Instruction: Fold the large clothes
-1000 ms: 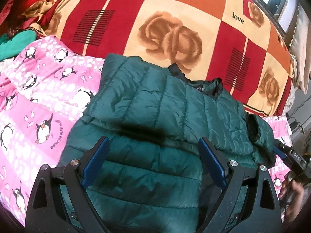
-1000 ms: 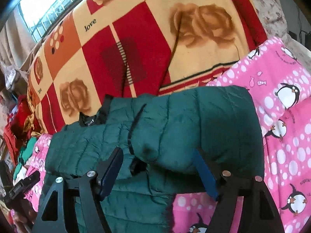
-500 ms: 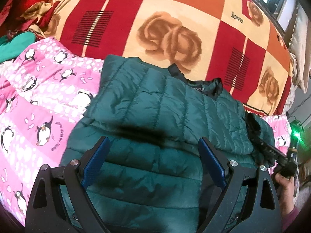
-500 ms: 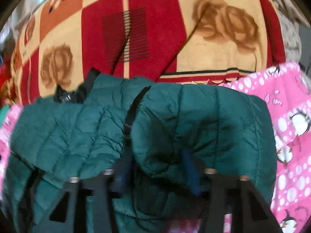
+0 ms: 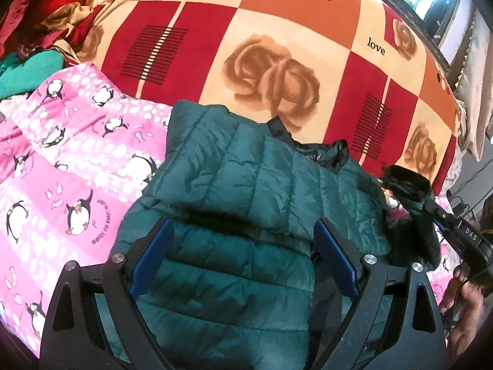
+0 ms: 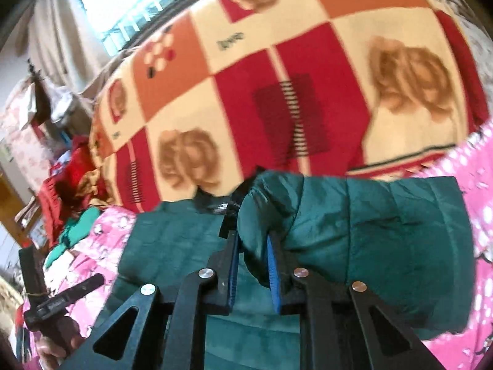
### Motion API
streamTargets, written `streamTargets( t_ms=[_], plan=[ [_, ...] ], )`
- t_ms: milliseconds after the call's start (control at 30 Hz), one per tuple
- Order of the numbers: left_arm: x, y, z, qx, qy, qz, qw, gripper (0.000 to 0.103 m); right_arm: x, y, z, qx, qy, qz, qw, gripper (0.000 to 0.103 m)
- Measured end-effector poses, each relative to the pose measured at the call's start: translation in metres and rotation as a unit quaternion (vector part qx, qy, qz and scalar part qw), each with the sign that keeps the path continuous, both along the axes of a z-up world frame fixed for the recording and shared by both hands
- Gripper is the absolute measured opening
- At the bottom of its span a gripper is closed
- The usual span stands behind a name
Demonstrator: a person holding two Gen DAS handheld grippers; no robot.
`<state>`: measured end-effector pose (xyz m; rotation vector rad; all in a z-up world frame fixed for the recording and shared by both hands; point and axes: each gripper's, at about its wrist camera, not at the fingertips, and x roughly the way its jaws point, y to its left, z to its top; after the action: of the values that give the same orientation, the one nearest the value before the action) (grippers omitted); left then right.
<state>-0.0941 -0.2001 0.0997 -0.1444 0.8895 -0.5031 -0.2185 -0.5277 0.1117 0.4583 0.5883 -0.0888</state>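
A dark green quilted puffer jacket [image 5: 246,185] lies on the bed, its left sleeve folded across the chest. My left gripper [image 5: 243,243] is open and empty, hovering over the jacket's lower body. In the right wrist view my right gripper [image 6: 253,246] is shut on the jacket's right sleeve [image 6: 354,231] and holds it lifted above the jacket body [image 6: 172,240]. The right gripper also shows in the left wrist view [image 5: 409,188], dark cuff in its jaws.
A pink penguin-print blanket [image 5: 71,166] lies under the jacket. A red, orange and cream rose blanket [image 5: 271,61] covers the bed behind. A heap of red and green clothes [image 5: 27,52] sits at far left. A window [image 6: 129,3] is beyond the bed.
My right gripper closed on the right sleeve and lifted it toward the jacket's middle. My left gripper stayed open and nearly still.
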Motion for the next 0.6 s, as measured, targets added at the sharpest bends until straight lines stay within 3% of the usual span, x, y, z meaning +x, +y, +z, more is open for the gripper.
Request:
streamTargets(
  t_ms=[300,600],
  plan=[
    [0.017,0.011,0.010,-0.020,-0.003,0.015,0.9997,0.092,0.046,0.065,-0.019,0.025,0.009,0.068,0.997,0.016],
    [0.028,0.012,-0.007,-0.027,0.022,0.022,0.9992,0.092,0.085,0.091,-0.072,0.060,0.059,0.086,0.993,0.016]
  ],
)
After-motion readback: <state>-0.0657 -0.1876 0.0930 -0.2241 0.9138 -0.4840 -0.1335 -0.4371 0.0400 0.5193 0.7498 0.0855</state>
